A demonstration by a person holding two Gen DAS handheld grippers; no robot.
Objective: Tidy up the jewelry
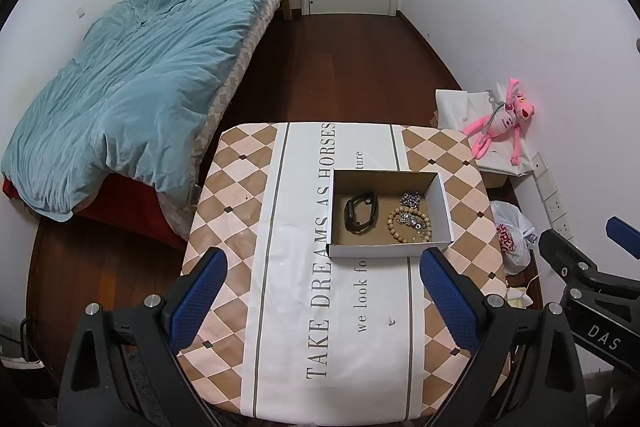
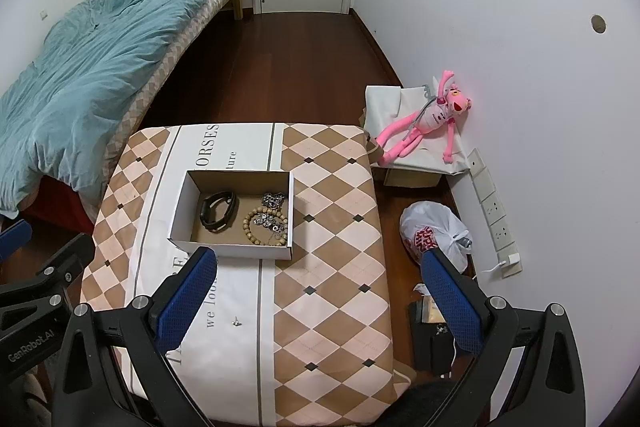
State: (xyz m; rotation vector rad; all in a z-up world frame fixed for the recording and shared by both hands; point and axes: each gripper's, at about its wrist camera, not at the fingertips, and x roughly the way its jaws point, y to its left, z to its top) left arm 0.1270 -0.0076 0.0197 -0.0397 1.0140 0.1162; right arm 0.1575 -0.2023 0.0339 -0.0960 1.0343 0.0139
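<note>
An open cardboard box [image 1: 442, 205] [image 2: 180, 211] stands on the table. Inside it lie a black watch [image 1: 361, 213] [image 2: 218, 211], a wooden bead bracelet [image 1: 408, 225] [image 2: 266, 227] and a silver chain [image 1: 411, 199] [image 2: 274, 199]. A tiny metal piece, perhaps an earring [image 1: 391, 322] [image 2: 237, 323], lies on the cloth in front of the box. My left gripper [image 1: 324, 293] is open and empty above the table's near side. My right gripper [image 2: 320, 291] is open and empty, right of the left one.
The table [image 1: 224, 187] [image 2: 332, 227] has a checked cloth. A bed with a blue duvet [image 1: 132, 99] is at left. A pink plush toy [image 2: 428, 119], a white plastic bag [image 2: 436, 231] and a wall socket strip [image 2: 494, 211] are at right on the floor side.
</note>
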